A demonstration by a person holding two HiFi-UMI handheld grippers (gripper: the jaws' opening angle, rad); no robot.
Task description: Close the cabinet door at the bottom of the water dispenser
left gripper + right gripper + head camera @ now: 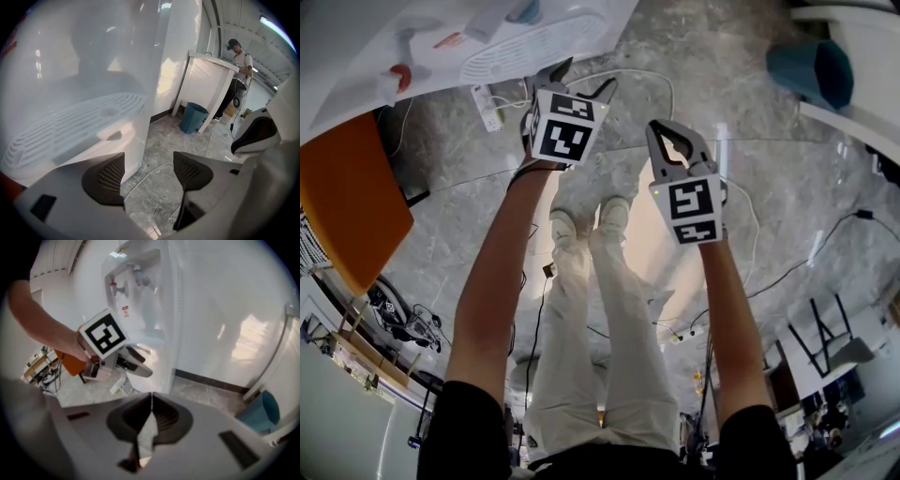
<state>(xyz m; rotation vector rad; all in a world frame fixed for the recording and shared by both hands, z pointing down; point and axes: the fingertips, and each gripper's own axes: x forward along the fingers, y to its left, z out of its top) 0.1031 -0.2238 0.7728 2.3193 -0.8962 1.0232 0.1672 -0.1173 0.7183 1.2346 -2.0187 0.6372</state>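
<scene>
Standing before white water dispenser [140, 291]: left gripper [586, 80], jaws wide and empty, raised beside drip tray [84, 122], likely readying a push; right gripper [664, 129], jaws together, empty. Bottom cabinet door below, not distinguishable.

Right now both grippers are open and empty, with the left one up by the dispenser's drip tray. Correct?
Not quite. The right gripper is shut, not open: the right gripper view shows its jaws pressed together with nothing between them. The rest holds: the left gripper is open and empty, up by the drip tray.
</scene>
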